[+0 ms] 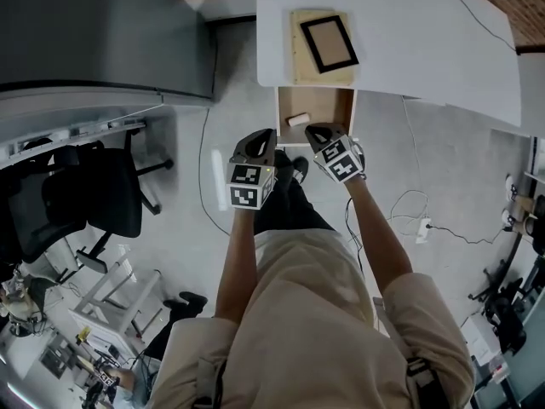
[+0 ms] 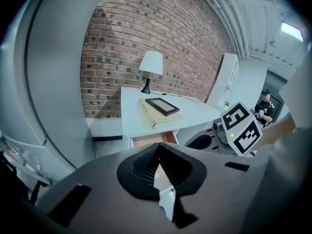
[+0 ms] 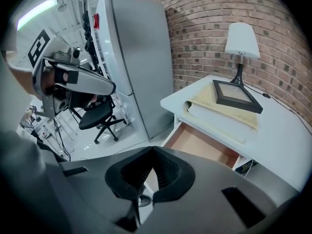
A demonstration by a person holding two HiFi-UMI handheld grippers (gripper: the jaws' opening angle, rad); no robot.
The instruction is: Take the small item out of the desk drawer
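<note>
Pale small roll (image 1: 297, 119) lying crosswise at the left of the open wooden drawer (image 1: 330, 105) under the tabletop (image 1: 409, 41) edge, just ahead and between: right tool (image 1: 315, 130) slightly nearer than left tool (image 1: 266, 135), both clenched on nothing.

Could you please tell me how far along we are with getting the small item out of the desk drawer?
Done: the drawer stands open. In hand: the left gripper and right gripper hover by the drawer's front, both with jaws shut and nothing between them. Left to do: the small item lies in the drawer, not yet gripped, and must be grasped and lifted out.
</note>
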